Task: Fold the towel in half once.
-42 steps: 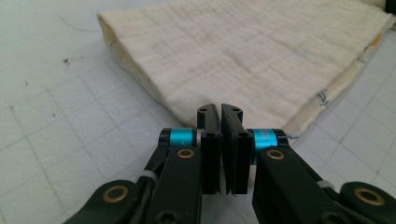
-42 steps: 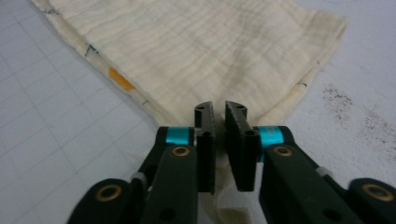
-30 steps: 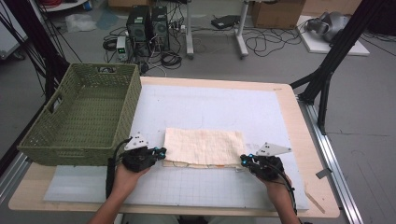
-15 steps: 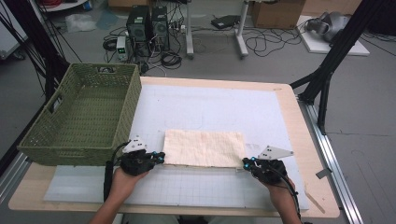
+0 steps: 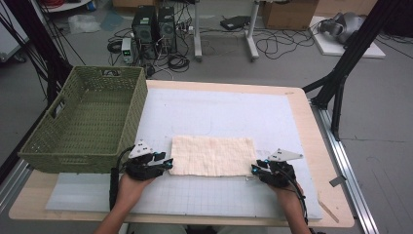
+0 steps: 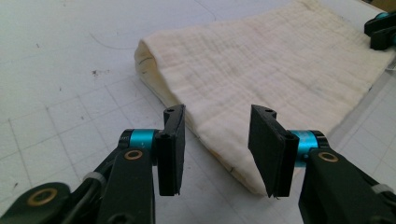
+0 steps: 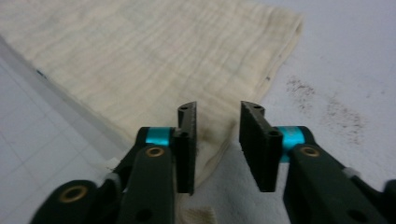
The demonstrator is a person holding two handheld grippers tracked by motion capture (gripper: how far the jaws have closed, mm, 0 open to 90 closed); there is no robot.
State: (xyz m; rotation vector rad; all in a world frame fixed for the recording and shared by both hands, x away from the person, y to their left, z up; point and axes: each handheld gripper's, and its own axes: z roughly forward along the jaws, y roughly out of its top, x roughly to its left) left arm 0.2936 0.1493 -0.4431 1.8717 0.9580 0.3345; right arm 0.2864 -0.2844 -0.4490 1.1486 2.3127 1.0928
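Note:
A cream cloth [image 5: 213, 155], folded into a flat rectangle, lies on the white gridded mat [image 5: 219, 112]. My left gripper [image 5: 165, 163] is at the cloth's near left corner. Its jaws have just been opening and stand well apart in the left gripper view [image 6: 217, 149], with the cloth's corner [image 6: 233, 140] lying loose between and beyond them. My right gripper [image 5: 255, 169] is at the near right corner. Its jaws [image 7: 217, 140] have also just been opening and show a narrow gap, with the cloth [image 7: 140, 56] under them and not pinched.
A green woven basket [image 5: 85, 122] stands on the table's left side, close to my left hand. The mat's far half is bare. The wooden table edge [image 5: 311, 146] runs along the right. Computers and cables lie on the floor beyond the table.
Both grippers held the cloth's raised near edge a second ago. They have since let go, and the cloth now lies flat. The left jaws have opened wide, the right ones slightly.

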